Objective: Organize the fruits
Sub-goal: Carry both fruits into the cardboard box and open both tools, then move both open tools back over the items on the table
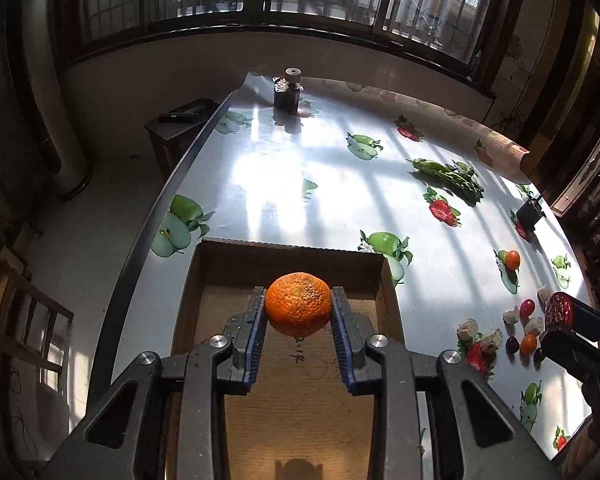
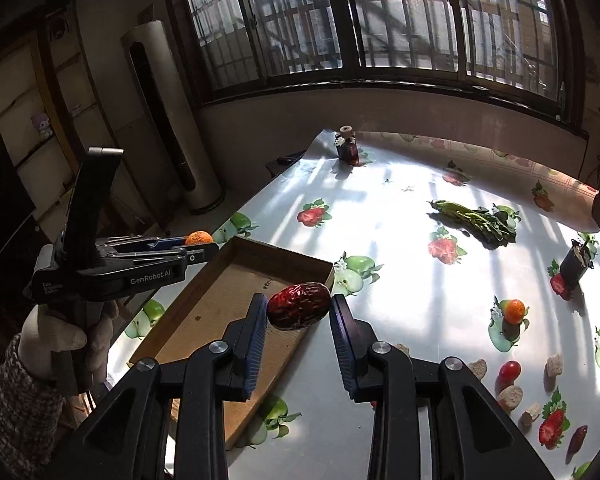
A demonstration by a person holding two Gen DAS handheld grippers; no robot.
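The left hand-held gripper (image 1: pixel 299 304) clamps an orange (image 1: pixel 298 304) above the cardboard tray (image 1: pixel 220 276); the right hand-held gripper (image 2: pixel 299 312) grips a red date (image 2: pixel 299 305) over the tray's right edge.

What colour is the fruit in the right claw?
Dark glossy red, wrinkled date; clearest in right wrist view.

Open tray below, clutter at three o'clock

The cardboard tray (image 1: pixel 296 364) lies bare inside its low walls. Left gripper (image 1: pixel 299 312) and right gripper (image 2: pixel 299 312) both carry loads above it. Toward three o'clock, small fruits and crumbly chunks (image 2: pixel 510 396) crowd the table (image 2: pixel 380 208); leafy greens (image 2: pixel 476 220) lie at one o'clock.
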